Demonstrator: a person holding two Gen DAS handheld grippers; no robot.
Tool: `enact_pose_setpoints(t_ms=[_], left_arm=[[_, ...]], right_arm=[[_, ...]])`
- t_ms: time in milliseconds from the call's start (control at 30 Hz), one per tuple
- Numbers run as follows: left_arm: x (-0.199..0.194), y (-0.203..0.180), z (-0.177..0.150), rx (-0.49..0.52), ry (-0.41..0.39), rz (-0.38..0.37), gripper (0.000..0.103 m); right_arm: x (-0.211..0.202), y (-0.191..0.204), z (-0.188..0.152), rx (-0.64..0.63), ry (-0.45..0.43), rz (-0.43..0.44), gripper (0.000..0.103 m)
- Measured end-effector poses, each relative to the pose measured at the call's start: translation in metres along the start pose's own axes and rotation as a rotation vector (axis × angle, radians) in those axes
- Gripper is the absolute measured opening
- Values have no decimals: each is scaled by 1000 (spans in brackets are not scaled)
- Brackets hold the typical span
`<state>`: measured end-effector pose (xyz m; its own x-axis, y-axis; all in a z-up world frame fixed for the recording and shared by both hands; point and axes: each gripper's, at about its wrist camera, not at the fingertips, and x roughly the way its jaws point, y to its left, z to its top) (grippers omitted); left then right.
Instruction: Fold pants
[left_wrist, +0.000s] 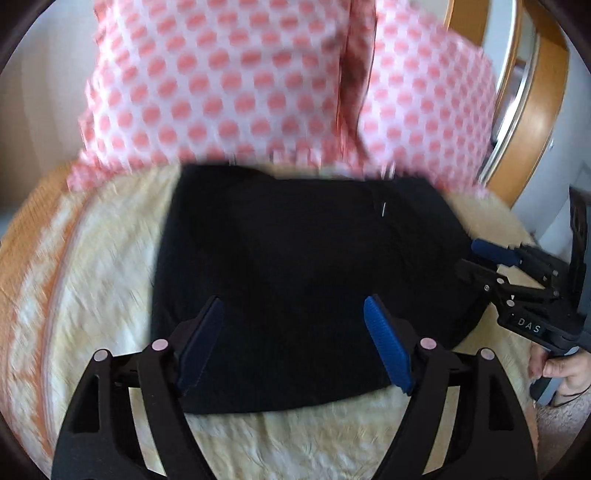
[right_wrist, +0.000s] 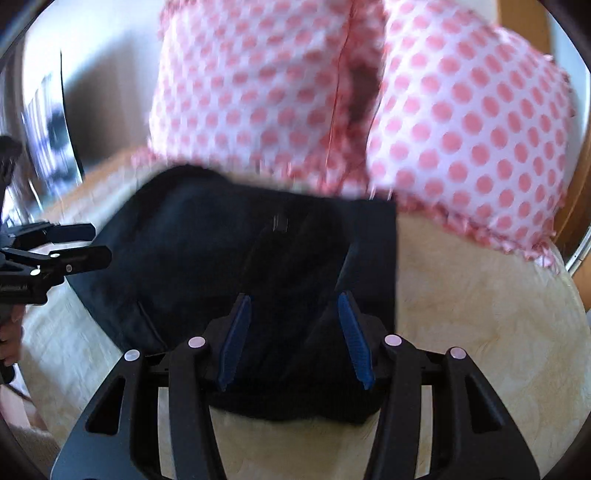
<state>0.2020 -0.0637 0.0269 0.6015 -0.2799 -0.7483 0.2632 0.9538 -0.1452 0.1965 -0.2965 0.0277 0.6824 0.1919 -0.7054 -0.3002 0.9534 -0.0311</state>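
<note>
The black pants lie folded into a compact block on a cream bedspread. They also show in the right wrist view. My left gripper is open above the near edge of the pants and holds nothing. My right gripper is open over the near right part of the pants and holds nothing. The right gripper shows in the left wrist view at the pants' right edge. The left gripper shows in the right wrist view at the pants' left edge.
Two white pillows with pink dots stand right behind the pants, also in the right wrist view. A wooden headboard curves at the back right. The bedspread has an orange border at the left.
</note>
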Motion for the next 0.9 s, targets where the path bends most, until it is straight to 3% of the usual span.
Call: enact_pose_setpoints(t_ms=[33,167,267,333,367,400,567,900], left_arm=[[12,2,-5,-14,51,5,78],[22,-4,-13,32,32,56,90],[17,-2,-15,-15,25,56,91],[-4,-1,-24,-31,-23,45,94],[-14,1,-28,-31,-48,56,101],[-26,1,-35,-31,-80,83,101],[-60,-7,-76,5,-151,193,101],[-65,-10,-127,10,-138,242,101]], right_arm=[[15,3,-6,-18,84,-18,53],[19,-1,-9,31,81,-10,56],[12,0,-13,62,52,-27,62],[-7,2,-21,106,-8,-1,87],[-17,4,-25,121,-41,11,93],[-29,8,-32,139,-80,-2,102],[-51,28,-60,157,-126,-28,102],[-49,64,-99,163,-92,-52,102]])
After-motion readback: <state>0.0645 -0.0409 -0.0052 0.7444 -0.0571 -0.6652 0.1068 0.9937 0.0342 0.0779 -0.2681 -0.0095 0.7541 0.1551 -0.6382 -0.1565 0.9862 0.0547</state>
